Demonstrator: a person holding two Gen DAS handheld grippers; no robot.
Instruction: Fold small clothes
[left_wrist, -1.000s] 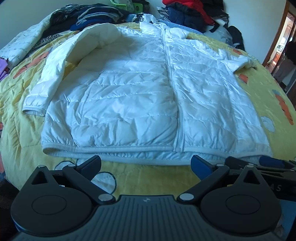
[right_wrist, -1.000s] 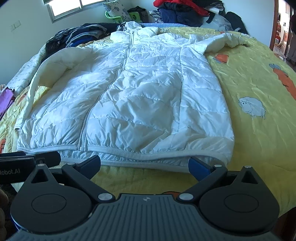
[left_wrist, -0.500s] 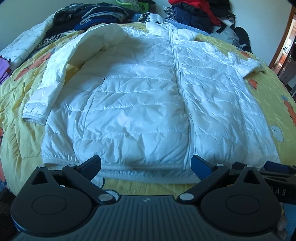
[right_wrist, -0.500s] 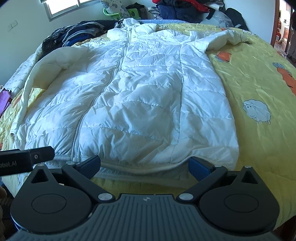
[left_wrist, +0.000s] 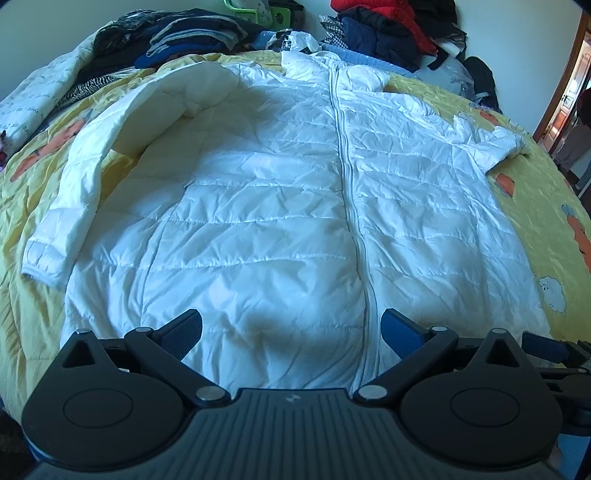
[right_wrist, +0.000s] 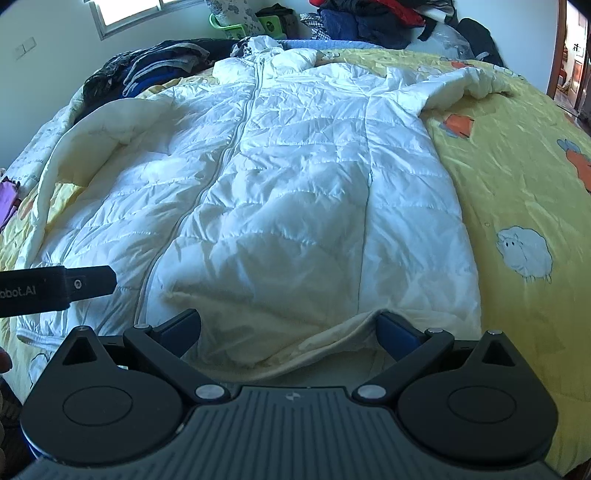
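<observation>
A white quilted puffer jacket (left_wrist: 288, 206) lies front up and zipped on the yellow bedspread, also in the right wrist view (right_wrist: 295, 192), collar at the far end. One sleeve lies down the left side (left_wrist: 74, 192); the other sleeve (right_wrist: 476, 81) stretches right. My left gripper (left_wrist: 291, 328) is open, its fingers over the jacket's bottom hem left of the zip. My right gripper (right_wrist: 288, 325) is open over the hem's right half, where the edge is rumpled up. The left gripper's side (right_wrist: 55, 288) shows in the right wrist view.
The yellow bedspread (right_wrist: 517, 177) with carrot and sheep prints covers the bed. Piles of dark and red clothes (left_wrist: 384, 26) lie along the far edge, more dark clothes (left_wrist: 177, 40) at the far left. A doorway (left_wrist: 576, 92) is at the right.
Both grippers have moved forward, from short of the hem to over the jacket's bottom edge. The hem under the right gripper has rumpled up. Both stay open.
</observation>
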